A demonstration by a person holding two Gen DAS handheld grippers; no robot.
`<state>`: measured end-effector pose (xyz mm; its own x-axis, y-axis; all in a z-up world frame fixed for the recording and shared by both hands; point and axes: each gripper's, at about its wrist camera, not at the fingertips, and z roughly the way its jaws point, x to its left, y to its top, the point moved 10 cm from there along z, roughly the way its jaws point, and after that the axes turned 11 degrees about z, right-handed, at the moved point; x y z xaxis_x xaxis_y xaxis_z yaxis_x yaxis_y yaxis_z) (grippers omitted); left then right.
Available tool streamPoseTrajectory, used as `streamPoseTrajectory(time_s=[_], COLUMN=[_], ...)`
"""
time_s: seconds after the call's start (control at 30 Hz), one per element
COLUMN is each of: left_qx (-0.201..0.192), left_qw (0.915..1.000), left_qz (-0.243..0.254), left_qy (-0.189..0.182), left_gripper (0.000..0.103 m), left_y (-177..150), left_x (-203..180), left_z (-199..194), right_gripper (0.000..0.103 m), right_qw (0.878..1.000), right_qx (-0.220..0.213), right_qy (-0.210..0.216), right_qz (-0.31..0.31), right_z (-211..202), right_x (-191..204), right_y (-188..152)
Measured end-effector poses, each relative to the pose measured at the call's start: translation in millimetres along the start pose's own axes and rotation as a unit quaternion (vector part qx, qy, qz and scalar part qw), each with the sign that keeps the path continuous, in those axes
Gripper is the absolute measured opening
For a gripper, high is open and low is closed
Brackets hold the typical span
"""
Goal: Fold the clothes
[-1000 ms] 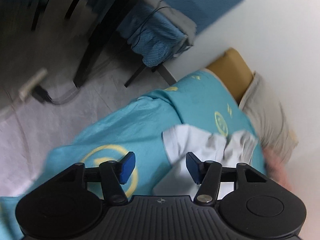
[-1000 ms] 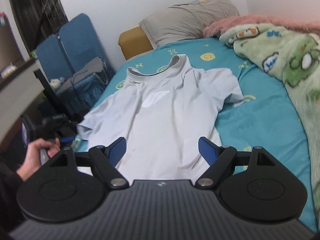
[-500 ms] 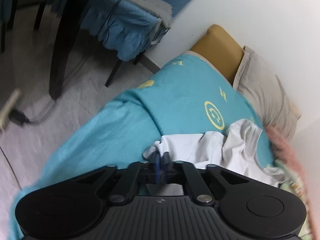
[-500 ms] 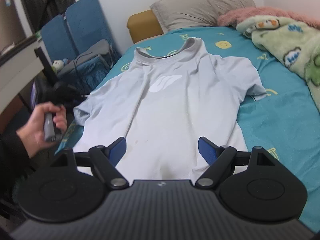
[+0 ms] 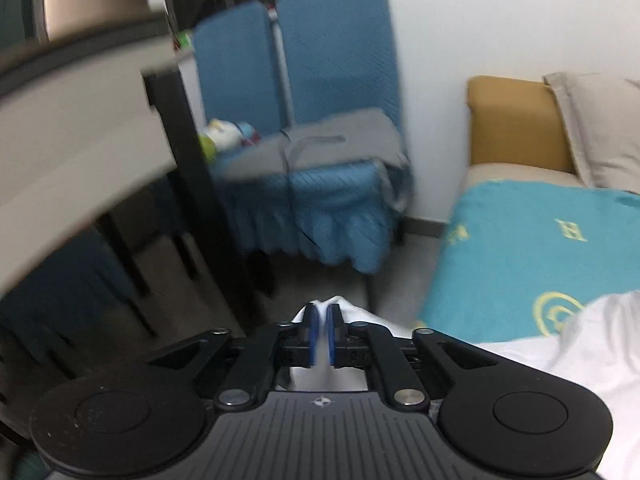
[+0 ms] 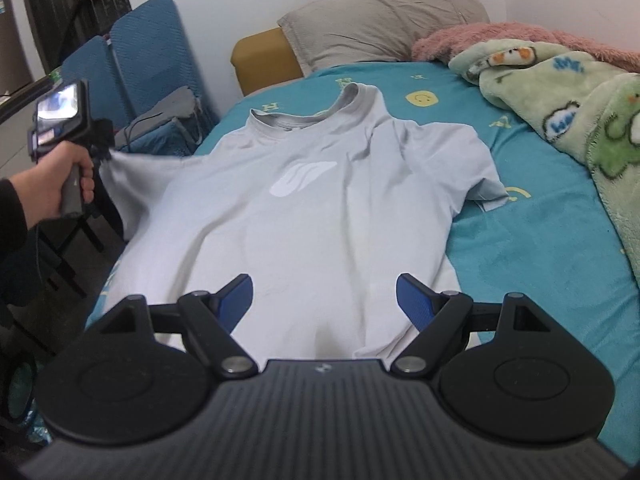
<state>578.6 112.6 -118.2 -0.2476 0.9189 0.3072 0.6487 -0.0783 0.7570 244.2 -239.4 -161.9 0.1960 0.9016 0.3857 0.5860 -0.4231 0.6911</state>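
Right wrist view, read from its left edge: the left hand-held gripper (image 6: 105,148) has the T-shirt (image 6: 320,216) by its sleeve and lifts that sleeve off the side of the bed (image 6: 540,248). In the left wrist view white cloth sits between the narrow blue pads (image 5: 311,334), whose jaws are opening a little. If that gap widens, I judge the sleeve could slip out and drop toward the floor (image 5: 328,280) at lower centre, spoiling the fold. The shirt lies chest-up across the middle of the frame, collar toward the pillow (image 6: 384,20). At the bottom, the right hand-held gripper (image 6: 324,300) hangs wide open above the hem, holding nothing; with the hem unpinned, a hard pull may drag the whole shirt sideways.
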Motion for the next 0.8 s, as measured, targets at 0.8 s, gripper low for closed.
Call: streamPoseTrajectory(time_s=[0.8], left_qx=[0.190], left_qw=[0.9172], left_qz=[0.183], left_qy=[-0.299], left_gripper=[0.048], left_y=[-327.5], left_x=[-64.9], left_z=[-366.1], right_gripper=[0.080], right_qw=[0.998], right_qx=[-0.064], right_qy=[-0.011], right_qz=[-0.002], right_z=[-72.3], right_x=[-16.1], right_y=[12.7])
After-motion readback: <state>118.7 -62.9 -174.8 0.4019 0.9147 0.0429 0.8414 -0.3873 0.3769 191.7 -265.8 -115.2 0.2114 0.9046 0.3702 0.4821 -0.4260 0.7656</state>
